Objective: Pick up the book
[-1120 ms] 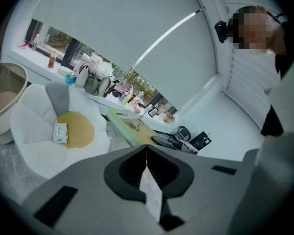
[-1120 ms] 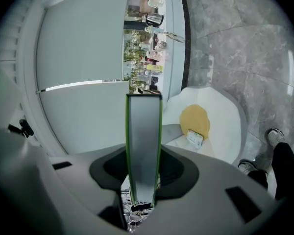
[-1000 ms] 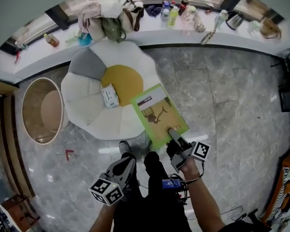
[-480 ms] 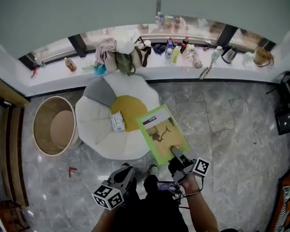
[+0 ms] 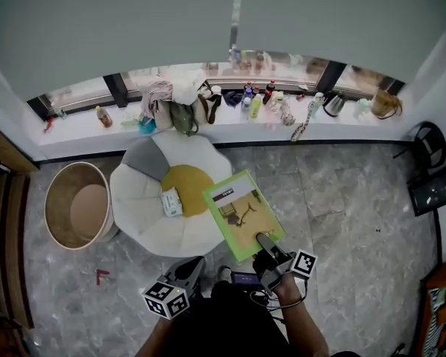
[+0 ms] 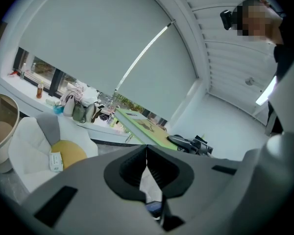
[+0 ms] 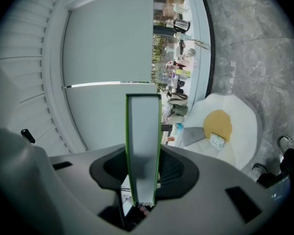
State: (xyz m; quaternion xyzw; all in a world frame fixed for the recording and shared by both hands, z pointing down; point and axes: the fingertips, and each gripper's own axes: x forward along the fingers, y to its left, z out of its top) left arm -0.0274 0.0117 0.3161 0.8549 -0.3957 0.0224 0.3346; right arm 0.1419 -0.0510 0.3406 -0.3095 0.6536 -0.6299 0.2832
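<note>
A thin book with a green cover (image 5: 243, 214) hangs flat in the air above the marble floor, beside the white cushion. My right gripper (image 5: 268, 244) is shut on the middle of its near edge. In the right gripper view the book (image 7: 143, 141) runs edge-on between the two pads. My left gripper (image 5: 194, 265) hangs to the left of the book and apart from it, with its pads (image 6: 137, 168) pressed together on nothing. From the left gripper view the book (image 6: 137, 124) and the right gripper (image 6: 188, 143) show off to the right.
A white flower-shaped cushion (image 5: 137, 203) with a yellow centre lies on the floor, with a small white pack (image 5: 171, 201) on it. A round basket (image 5: 76, 205) stands to its left. Bottles, bags and a kettle line the window sill (image 5: 208, 129). A black chair (image 5: 430, 188) stands at the right.
Both grippers have risen, and the book has gone up with the right one. The floor and the cushion look farther below; the grip on the book is unchanged.
</note>
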